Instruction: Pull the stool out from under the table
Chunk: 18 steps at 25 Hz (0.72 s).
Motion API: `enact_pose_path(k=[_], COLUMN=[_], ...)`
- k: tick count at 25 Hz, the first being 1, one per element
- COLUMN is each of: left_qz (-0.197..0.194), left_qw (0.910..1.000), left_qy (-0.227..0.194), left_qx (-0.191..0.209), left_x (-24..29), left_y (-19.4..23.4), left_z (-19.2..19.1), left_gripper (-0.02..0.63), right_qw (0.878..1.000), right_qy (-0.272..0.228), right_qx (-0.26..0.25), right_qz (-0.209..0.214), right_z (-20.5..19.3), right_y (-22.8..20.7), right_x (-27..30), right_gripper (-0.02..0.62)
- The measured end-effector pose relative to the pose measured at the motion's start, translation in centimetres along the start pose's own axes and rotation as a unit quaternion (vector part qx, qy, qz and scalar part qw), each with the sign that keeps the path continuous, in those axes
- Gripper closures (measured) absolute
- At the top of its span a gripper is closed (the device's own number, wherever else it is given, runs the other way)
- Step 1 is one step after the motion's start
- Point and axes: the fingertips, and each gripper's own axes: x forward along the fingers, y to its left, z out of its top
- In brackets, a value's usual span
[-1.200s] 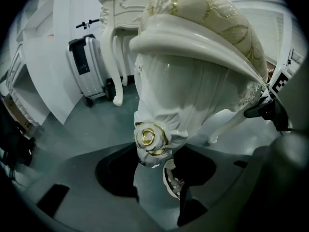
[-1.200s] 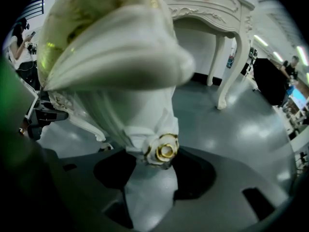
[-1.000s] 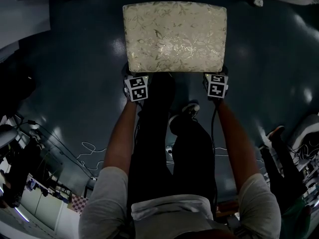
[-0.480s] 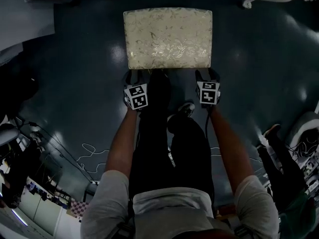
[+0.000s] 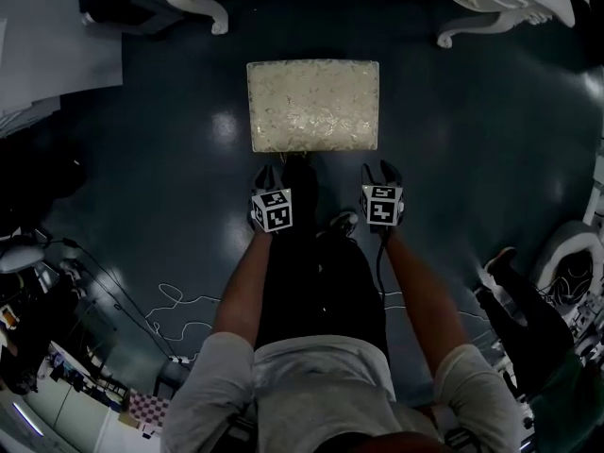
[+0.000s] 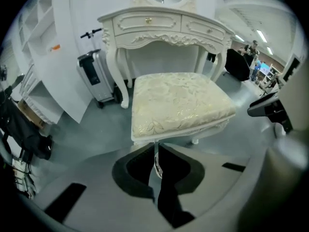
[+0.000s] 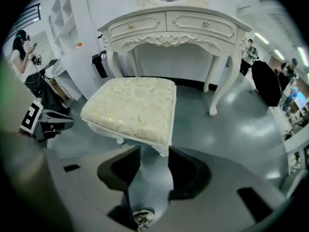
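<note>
Stool (image 5: 312, 105) is standing on the dark floor (image 5: 170, 159), clear of the white table (image 7: 169, 21) and just ahead of both tools. My left hand-held gripper (image 6: 155, 151) is closing to a thin slit with nothing inside. My right hand-held gripper (image 7: 150, 161) is closing too, jaws apart and empty, with the stool's near corner beyond its tips. I am judging the padded seat as soft and yielding and the carved frame as stiff, so I am favouring the rail under the cushion at the near corners. It should slide easily on this glossy floor. Both my forearms are reaching forward and down, side by side.
</note>
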Motion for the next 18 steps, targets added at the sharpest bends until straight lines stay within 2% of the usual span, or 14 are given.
enact_pose_path(k=[3, 5, 6, 9, 11, 14, 18], left_qz=[-0.038, -0.067, -0.081, -0.121, -0.132, -0.142, -0.148], left_qw=[0.9991, 0.9977, 0.9967, 0.9907, 0.9883, 0.9885, 0.989], left_qy=[0.0, 0.005, 0.007, 0.003, 0.005, 0.008, 0.002], left_qx=[0.018, 0.011, -0.004, -0.062, -0.076, -0.05, 0.004], left_x=[-1.4, -2.6, -3.2, -4.8, -6.1, -7.5, -9.0], left_y=[-2.3, -3.4, -3.8, -4.6, -4.5, -3.7, -3.3], left_z=[1.8, 2.9, 3.6, 6.5, 8.3, 10.7, 14.8], left_gripper=[0.581, 0.583, 0.583, 0.583, 0.583, 0.583, 0.583], right_qw=[1.0, 0.999, 0.999, 0.995, 0.99, 0.985, 0.985], right_qy=[0.002, 0.007, 0.011, 0.015, 0.02, 0.034, 0.03], right_qx=[-0.019, -0.037, -0.046, -0.082, -0.111, -0.139, -0.122], right_qz=[0.003, 0.016, 0.026, 0.06, 0.079, 0.099, 0.121], right_z=[1.6, 3.1, 3.9, 6.9, 8.4, 10.7, 14.9], right_y=[0.5, 1.7, 2.6, 5.3, 6.9, 8.7, 9.8], right_x=[-1.1, -1.9, -2.4, -3.5, -4.5, -5.8, -6.7], right_gripper=[0.491, 0.535, 0.557, 0.569, 0.574, 0.574, 0.574])
